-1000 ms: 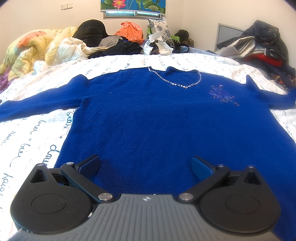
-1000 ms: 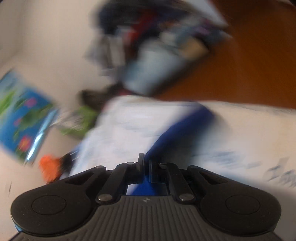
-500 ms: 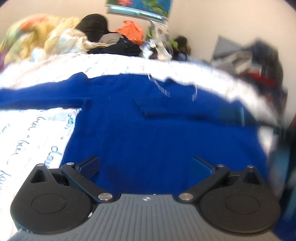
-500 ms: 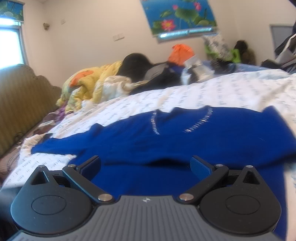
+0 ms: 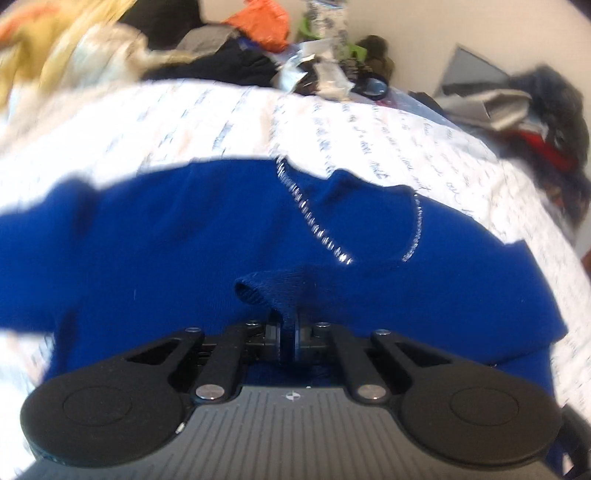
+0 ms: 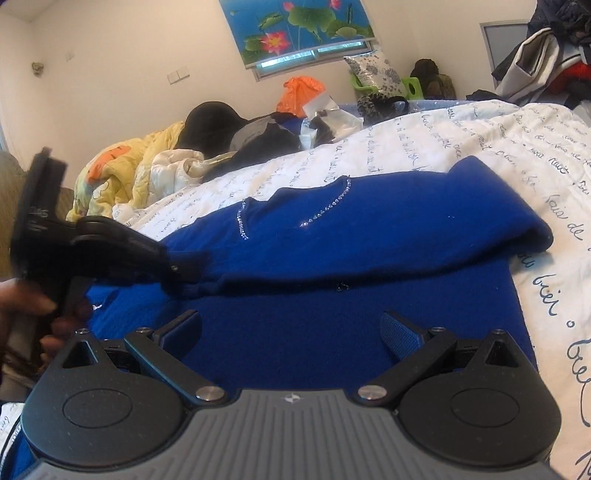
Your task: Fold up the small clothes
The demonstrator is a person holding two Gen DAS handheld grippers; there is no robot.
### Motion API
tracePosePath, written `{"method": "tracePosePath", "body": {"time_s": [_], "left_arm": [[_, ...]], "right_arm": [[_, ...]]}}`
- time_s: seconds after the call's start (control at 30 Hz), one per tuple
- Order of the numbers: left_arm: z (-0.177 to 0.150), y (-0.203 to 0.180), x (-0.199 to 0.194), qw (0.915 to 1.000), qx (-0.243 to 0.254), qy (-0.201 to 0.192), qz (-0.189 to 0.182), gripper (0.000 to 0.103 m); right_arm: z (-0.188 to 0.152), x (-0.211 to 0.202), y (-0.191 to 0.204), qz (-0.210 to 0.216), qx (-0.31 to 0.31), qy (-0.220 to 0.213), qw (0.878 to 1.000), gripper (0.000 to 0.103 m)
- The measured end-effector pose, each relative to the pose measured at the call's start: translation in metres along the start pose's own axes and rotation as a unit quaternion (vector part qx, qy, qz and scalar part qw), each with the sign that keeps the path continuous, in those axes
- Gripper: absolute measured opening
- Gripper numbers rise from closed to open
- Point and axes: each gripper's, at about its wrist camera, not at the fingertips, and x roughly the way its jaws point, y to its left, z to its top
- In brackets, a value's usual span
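A royal-blue sweater (image 5: 166, 251) with a rhinestone neckline lies on the white printed bedsheet (image 5: 221, 125). Its right sleeve (image 6: 406, 225) is folded across the chest. My left gripper (image 5: 288, 338) is shut on the cuff of that sleeve (image 5: 273, 291), near the middle of the sweater. It also shows in the right wrist view (image 6: 184, 271), at the sleeve's end, held by a hand. My right gripper (image 6: 291, 328) is open and empty, low over the sweater's lower body (image 6: 295, 332).
Piled clothes, a yellow quilt (image 6: 125, 166), an orange bag (image 6: 301, 92) and a black garment (image 6: 210, 125) lie along the far side of the bed. More clothes (image 6: 546, 55) are heaped at the right. A lotus poster (image 6: 295, 29) hangs on the wall.
My right gripper brought the sleeve across the sweater and let go; it now hangs open. My left gripper moved forward and shut on the sleeve's cuff.
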Motion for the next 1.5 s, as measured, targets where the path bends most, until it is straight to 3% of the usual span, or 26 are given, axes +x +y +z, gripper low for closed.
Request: {"method": "tracePosePath", "body": {"time_s": [0.13, 0.2, 0.33, 0.43, 0.53, 0.57, 0.6, 0.67, 0.7, 0.77, 0.87, 0.9, 0.93, 1.0, 1.07, 1.1, 1.17, 1.2, 1.23, 1.3, 1.43, 1.47, 1.5], "left_arm": [[0.018, 0.009, -0.034, 0.9963, 0.04, -0.076, 0.005, 0.006], [0.026, 0.026, -0.042, 0.9941, 0.044, -0.092, 0.036, 0.006], [0.013, 0.058, -0.007, 0.991, 0.066, -0.044, 0.107, 0.006], [-0.003, 0.068, 0.003, 0.9897, 0.079, -0.022, 0.117, 0.008], [-0.005, 0.072, -0.03, 0.9885, 0.056, -0.071, 0.121, 0.037], [-0.003, 0.074, -0.046, 0.9865, 0.043, -0.099, 0.123, 0.057], [-0.003, 0.074, -0.06, 0.9838, 0.033, -0.132, 0.117, 0.074], [0.0, 0.065, -0.071, 0.9834, 0.039, -0.157, 0.081, 0.08], [0.003, 0.058, -0.066, 0.9863, 0.051, -0.147, 0.057, 0.08], [0.006, 0.047, -0.044, 0.9911, 0.064, -0.113, 0.029, 0.075], [0.005, 0.05, 0.008, 0.9987, 0.046, -0.02, 0.014, 0.06], [0.001, 0.054, 0.013, 0.9976, 0.05, -0.041, 0.022, 0.063], [-0.006, 0.056, 0.016, 0.9962, 0.063, -0.045, 0.041, 0.068], [-0.005, 0.065, 0.007, 0.996, 0.071, -0.044, 0.032, 0.065], [-0.009, 0.076, -0.012, 0.9954, 0.061, -0.073, 0.014, 0.071], [-0.008, 0.085, -0.021, 0.9941, 0.055, -0.091, 0.017, 0.083], [0.0, 0.095, -0.023, 0.9933, 0.03, -0.111, 0.018, 0.095], [0.001, 0.098, -0.022, 0.9934, 0.014, -0.114, 0.009, 0.094], [0.002, 0.099, -0.02, 0.9938, -0.001, -0.112, 0.001, 0.094], [-0.005, 0.099, -0.012, 0.995, -0.023, -0.096, -0.01, 0.094], [-0.014, 0.085, 0.004, 0.9947, -0.002, -0.102, 0.0, 0.099], [-0.015, 0.085, 0.004, 0.9948, -0.003, -0.102, -0.003, 0.103], [-0.016, 0.086, 0.007, 0.9953, -0.005, -0.097, -0.002, 0.103]], "right_arm": [[-0.001, 0.001, -0.003, 0.005, 0.008, 0.002, 1.0, 0.103], [-0.001, 0.002, -0.003, 0.007, 0.01, 0.004, 1.0, 0.103], [-0.001, 0.002, -0.002, 0.007, 0.011, 0.006, 1.0, 0.103], [-0.001, 0.002, -0.001, 0.006, 0.008, 0.01, 1.0, 0.103], [0.006, -0.004, -0.004, 0.016, 0.016, 0.01, 1.0, 0.103], [0.013, -0.009, -0.007, 0.021, 0.023, 0.002, 1.0, 0.103], [0.025, -0.014, -0.01, 0.022, 0.031, -0.016, 0.999, 0.103], [0.054, -0.018, -0.015, 0.017, 0.037, -0.057, 0.998, 0.103], [0.07, -0.011, -0.017, 0.008, 0.032, -0.063, 0.997, 0.103], [0.095, 0.022, -0.022, -0.021, 0.014, -0.03, 0.999, 0.103], [0.1, 0.086, -0.035, -0.074, -0.011, 0.079, 0.994, 0.103], [0.093, 0.099, -0.039, -0.086, -0.028, 0.105, 0.99, 0.103], [0.085, 0.097, -0.035, -0.091, -0.076, 0.086, 0.989, 0.103], [0.077, 0.092, -0.032, -0.109, -0.118, 0.102, 0.982, 0.103], [0.087, 0.069, -0.049, -0.06, -0.075, 0.09, 0.991, 0.103], [0.095, 0.054, -0.064, -0.042, -0.038, 0.059, 0.997, 0.103], [0.111, 0.038, -0.105, -0.046, 0.049, 0.018, 0.998, 0.103], [0.118, 0.04, -0.124, -0.061, 0.095, 0.023, 0.993, 0.102], [0.123, 0.046, -0.143, -0.072, 0.134, 0.039, 0.988, 0.096], [0.126, 0.064, -0.166, -0.06, 0.182, 0.079, 0.978, 0.051], [0.134, 0.081, -0.166, -0.049, 0.201, 0.078, 0.975, 0.05], [0.134, 0.085, -0.162, -0.052, 0.188, 0.079, 0.978, 0.046], [0.136, 0.091, -0.158, -0.06, 0.168, 0.088, 0.98, 0.008]]}}
